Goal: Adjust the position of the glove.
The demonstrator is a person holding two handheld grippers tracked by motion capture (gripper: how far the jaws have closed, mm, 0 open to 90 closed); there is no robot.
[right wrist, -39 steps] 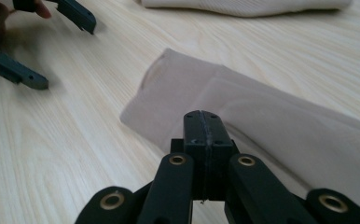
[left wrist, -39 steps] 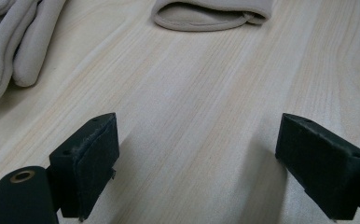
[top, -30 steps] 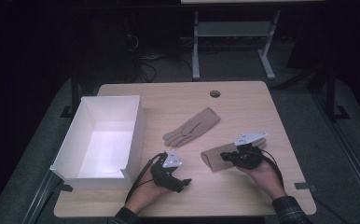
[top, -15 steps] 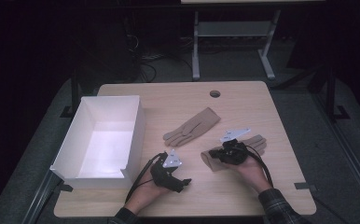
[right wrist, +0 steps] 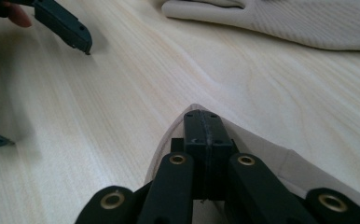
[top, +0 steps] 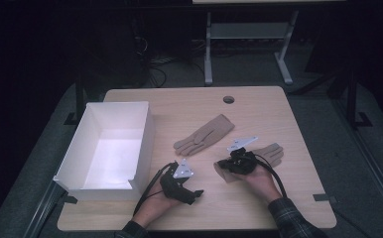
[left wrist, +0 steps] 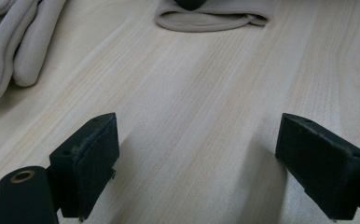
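While your right gripper pinches the near glove's cuff, its fingers point away toward the table's right.

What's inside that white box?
The box looks empty: bare white floor and walls. The near wall hides a strip of the floor just behind it, so that part can't be seen.

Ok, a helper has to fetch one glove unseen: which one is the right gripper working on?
Start from the white box at the table's left; two tan gloves lie to its right. It is the nearer glove, under the right gripper with its shut jaws at the cuff. The other glove lies flat and untouched.
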